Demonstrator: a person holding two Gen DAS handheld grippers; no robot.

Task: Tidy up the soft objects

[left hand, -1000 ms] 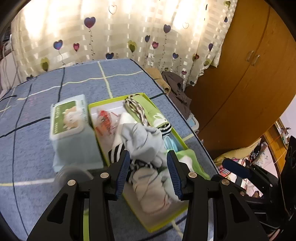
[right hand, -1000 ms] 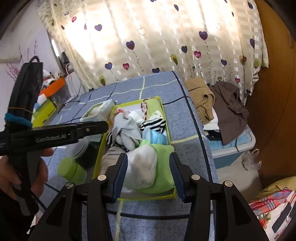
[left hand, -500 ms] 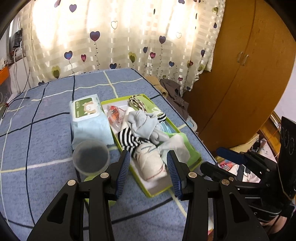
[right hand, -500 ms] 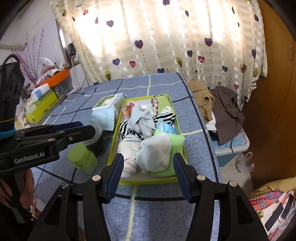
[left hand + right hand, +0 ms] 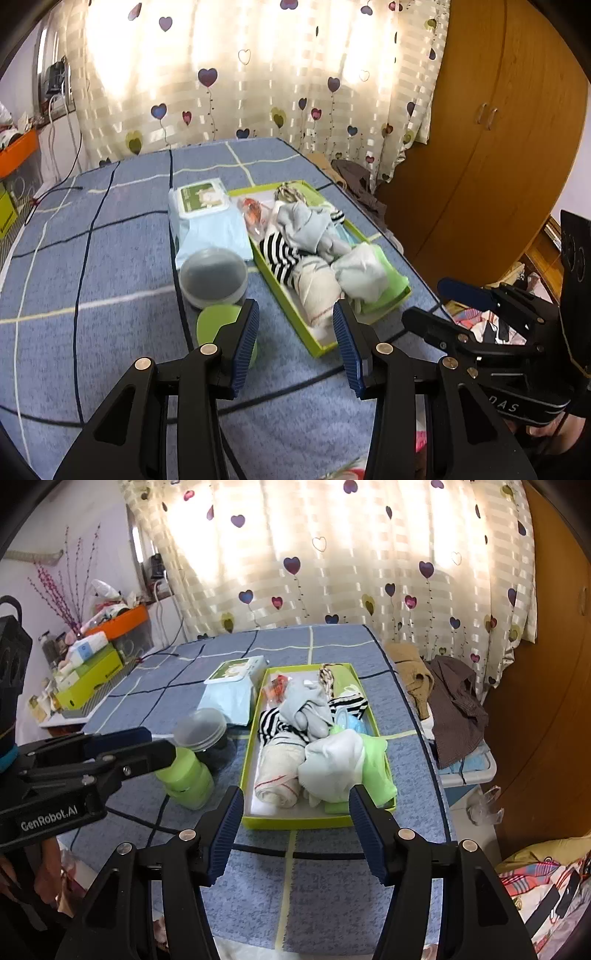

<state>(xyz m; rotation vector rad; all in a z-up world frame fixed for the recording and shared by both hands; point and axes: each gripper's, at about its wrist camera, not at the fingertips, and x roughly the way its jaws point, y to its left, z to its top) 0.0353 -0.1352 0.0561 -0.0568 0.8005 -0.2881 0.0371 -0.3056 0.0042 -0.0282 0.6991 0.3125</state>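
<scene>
Right wrist view puts the green tray [image 5: 295, 821] of socks straight ahead, long axis running away, nearer the empty, wide-open right hand-held gripper [image 5: 297, 829] than the open left hand-held gripper [image 5: 295, 350].

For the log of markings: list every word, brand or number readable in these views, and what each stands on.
"GenRobot.AI": on the left gripper, seen from the right wrist.
"DAS": end of a cut-off word on the right gripper, seen from the left wrist.
Wipes pack: green printed label, too blurred to read.
Green box on the side shelf: small print, too small to read.
Nothing else is legible.
</scene>
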